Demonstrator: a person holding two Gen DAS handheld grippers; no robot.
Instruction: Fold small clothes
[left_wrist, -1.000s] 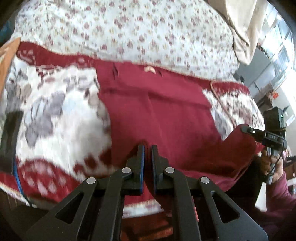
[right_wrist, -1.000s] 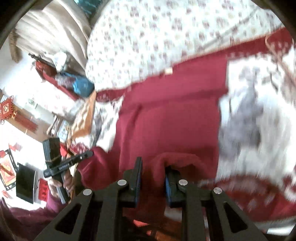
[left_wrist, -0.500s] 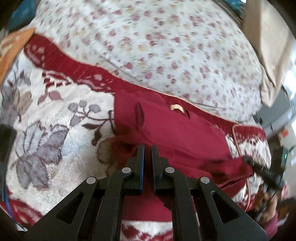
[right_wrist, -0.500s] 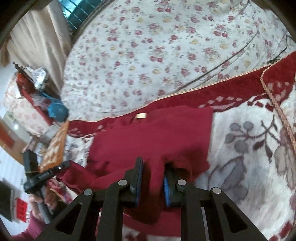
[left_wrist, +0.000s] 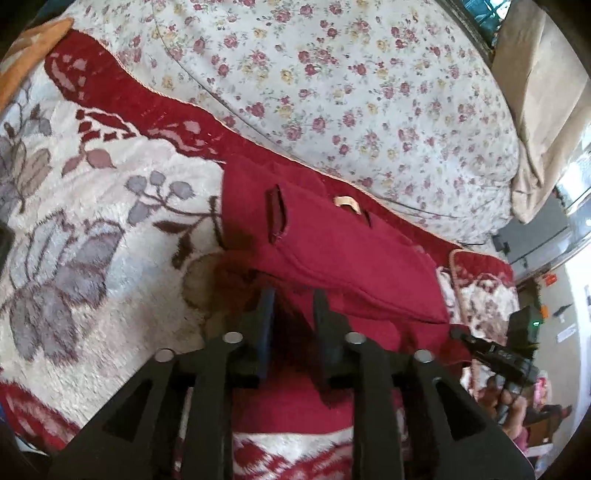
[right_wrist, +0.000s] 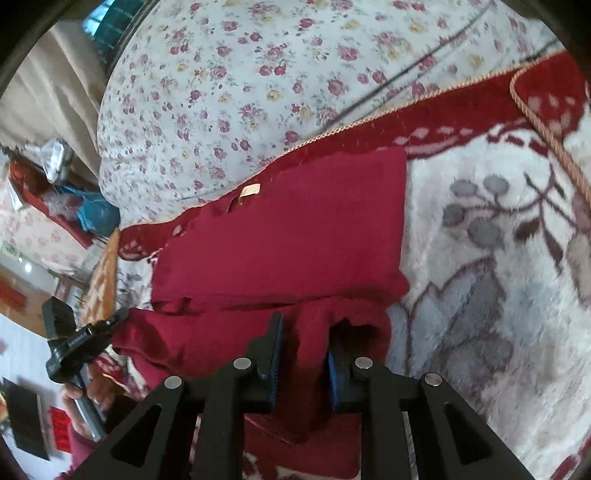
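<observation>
Lying on a floral plush blanket (left_wrist: 92, 206), near its edge against the flowered bedsheet (left_wrist: 369, 85), the dark red garment (left_wrist: 332, 243) looks soft, light and limp. Left gripper (left_wrist: 291, 314) jaws are opening, cloth between them; right gripper (right_wrist: 304, 345) is clamped on a bunched fold. Judgement: grasp hems or corners, since bunches sag.

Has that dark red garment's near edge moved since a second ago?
Yes. The near edge of the red garment has been carried away from the camera, toward the small tan label by the flowered bedspread, folding it over.
</observation>
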